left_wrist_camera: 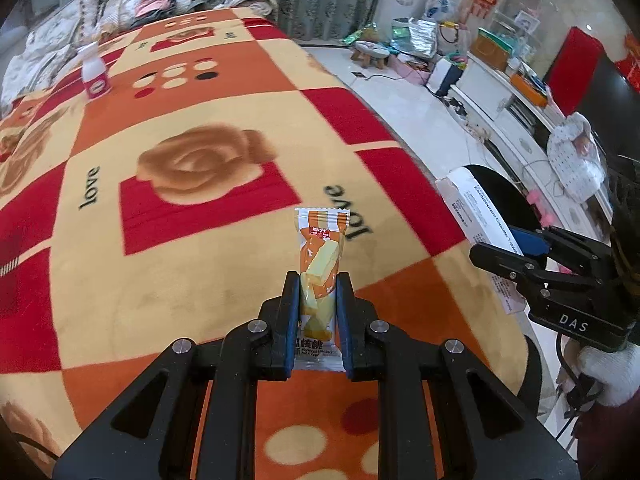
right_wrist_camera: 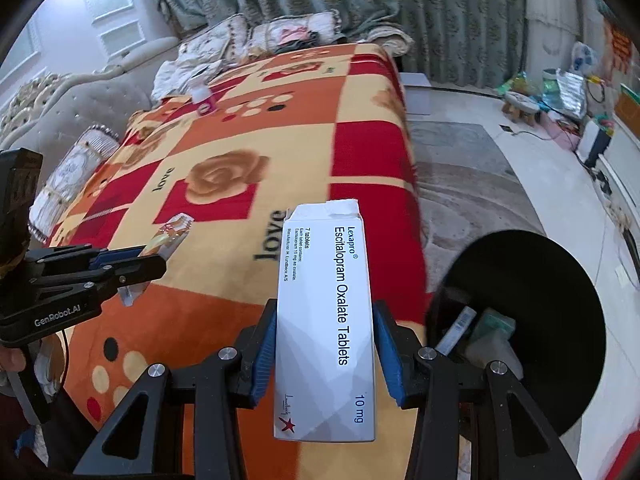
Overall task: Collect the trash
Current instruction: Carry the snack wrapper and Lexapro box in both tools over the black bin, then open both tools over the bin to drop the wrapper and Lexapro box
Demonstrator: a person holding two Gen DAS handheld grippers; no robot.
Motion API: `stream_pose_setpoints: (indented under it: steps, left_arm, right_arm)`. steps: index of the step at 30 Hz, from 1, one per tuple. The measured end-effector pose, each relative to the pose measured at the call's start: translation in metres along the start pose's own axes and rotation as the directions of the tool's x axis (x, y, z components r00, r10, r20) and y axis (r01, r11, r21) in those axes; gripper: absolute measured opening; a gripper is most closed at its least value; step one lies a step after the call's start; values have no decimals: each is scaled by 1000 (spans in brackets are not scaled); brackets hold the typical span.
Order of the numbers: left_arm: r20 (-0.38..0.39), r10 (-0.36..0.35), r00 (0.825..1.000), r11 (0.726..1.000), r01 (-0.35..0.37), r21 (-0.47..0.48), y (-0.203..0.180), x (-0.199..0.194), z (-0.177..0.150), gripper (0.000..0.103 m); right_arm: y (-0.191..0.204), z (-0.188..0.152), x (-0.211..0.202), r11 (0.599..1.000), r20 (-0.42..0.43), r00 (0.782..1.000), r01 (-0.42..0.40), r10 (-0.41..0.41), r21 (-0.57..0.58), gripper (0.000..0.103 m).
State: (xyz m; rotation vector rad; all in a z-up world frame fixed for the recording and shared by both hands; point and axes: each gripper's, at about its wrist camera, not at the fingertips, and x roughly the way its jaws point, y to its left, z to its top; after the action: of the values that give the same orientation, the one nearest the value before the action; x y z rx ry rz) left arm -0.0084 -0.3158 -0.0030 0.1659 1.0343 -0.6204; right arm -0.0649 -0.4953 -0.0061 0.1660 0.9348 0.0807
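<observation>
Left claw [left_wrist_camera: 318, 292] pinches an orange-and-white snack wrapper [left_wrist_camera: 320, 264]; right claw [right_wrist_camera: 326, 356] grips a white tablet box [right_wrist_camera: 326, 320].

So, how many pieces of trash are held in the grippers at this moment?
2. An orange snack wrapper is clamped in the left gripper; a white cardboard tablet box is clamped in the right gripper. Both are above the patterned blanket.

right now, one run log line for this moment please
left gripper: shut on snack wrapper | right gripper: shut on tablet box | black bin: beside bed, holds trash | pink bottle: on blanket
</observation>
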Motion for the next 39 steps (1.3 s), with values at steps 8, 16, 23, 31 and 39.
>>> stream_pose_setpoints:
  steps: [8,16,23,31,39]
  left_arm:
    - [-7,-32,999,998,32,49,-35,9,11,15]
    - [-8,-94,996,992,94,88,-73,18,23,15]
    - [-18,-142,990,981,144,130,-109,27,34,15]
    - [-53,-175,983,973,181,145,-136,46,44,15]
    - [-84,-220,972,965,229,130,-155,67,53,15]
  right_arm:
    - [-33,-10,-14,998,12,999,32,-33,57,44]
    - [-67,-19,-28,991,20,997,66,-69,115,44]
    - [-93,-30,-35,983,12,995,94,-97,159,44]
    - [-121,-36,-37,973,6,994,110,-113,205,44]
    - [-142,-38,-30,964,-6,993,119,-121,239,44]
